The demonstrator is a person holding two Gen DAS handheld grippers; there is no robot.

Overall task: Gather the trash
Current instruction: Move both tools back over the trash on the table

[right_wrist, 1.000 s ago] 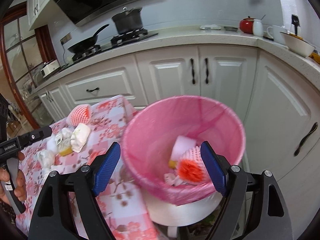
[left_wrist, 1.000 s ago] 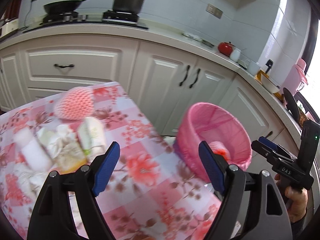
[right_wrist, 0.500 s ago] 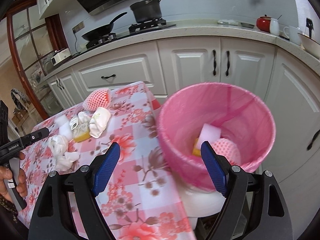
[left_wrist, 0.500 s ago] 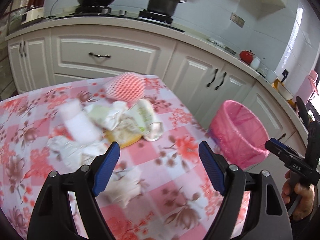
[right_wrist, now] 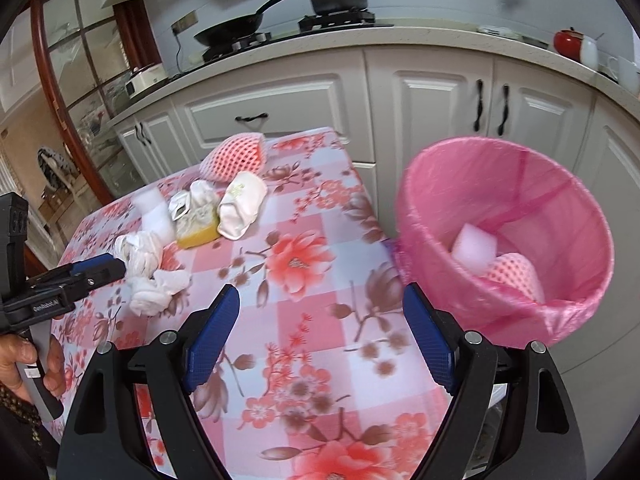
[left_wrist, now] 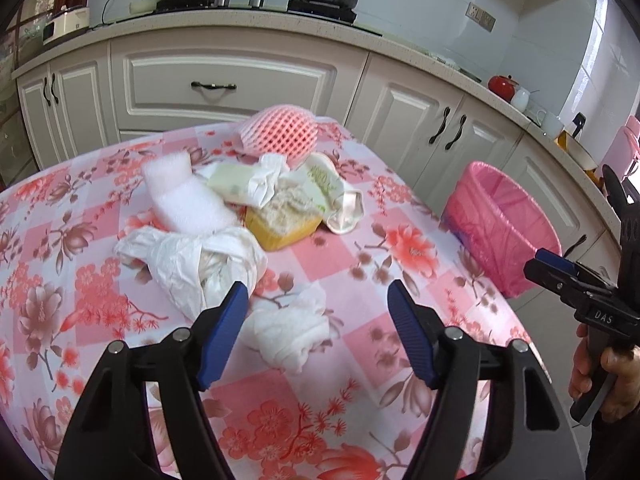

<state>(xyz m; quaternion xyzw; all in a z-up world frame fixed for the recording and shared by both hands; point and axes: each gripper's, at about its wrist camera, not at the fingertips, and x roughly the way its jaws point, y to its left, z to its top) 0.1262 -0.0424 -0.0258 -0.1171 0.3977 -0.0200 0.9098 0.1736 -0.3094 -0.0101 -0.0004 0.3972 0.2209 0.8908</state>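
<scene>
left claw point(left_wrist: 318, 308) with blue ribbed pads, spread, jaws just closing in some, nothing pinched; crumpled white tissue wad point(left_wrist: 290, 330) lying on the cloth between the pads, touched by neither. right claw point(right_wrist: 320, 320) likewise spread and empty, hanging over bare flowered cloth, no trash between its pads.

landmark: yellow sponge block point(left_wrist: 282, 226) on the pink floral checked tabletop point(left_wrist: 360, 412). nearer than the sponge, beyond the tissue wad: larger crumpled white plastic bag point(left_wrist: 192, 264), just beside the left pad. left of the sponge, touching the pile: white foam block point(left_wrist: 182, 196). on top of and behind the sponge: torn pale green-and-white wrappers point(left_wrist: 260, 184) with more tissue. right of the sponge, touching it: white cloth pouch point(right_wrist: 242, 206). behind the whole pile, farthest from the claws: pink foam fruit net point(left_wrist: 280, 136) near the far edge.

well right of the sponge, off the tabletop's edge: round bin with pink plastic liner point(right_wrist: 516, 216), holding a white foam piece point(right_wrist: 474, 246) and a second pink fruit net point(right_wrist: 516, 272).

beyond everything: white cabinets point(left_wrist: 224, 80).
</scene>
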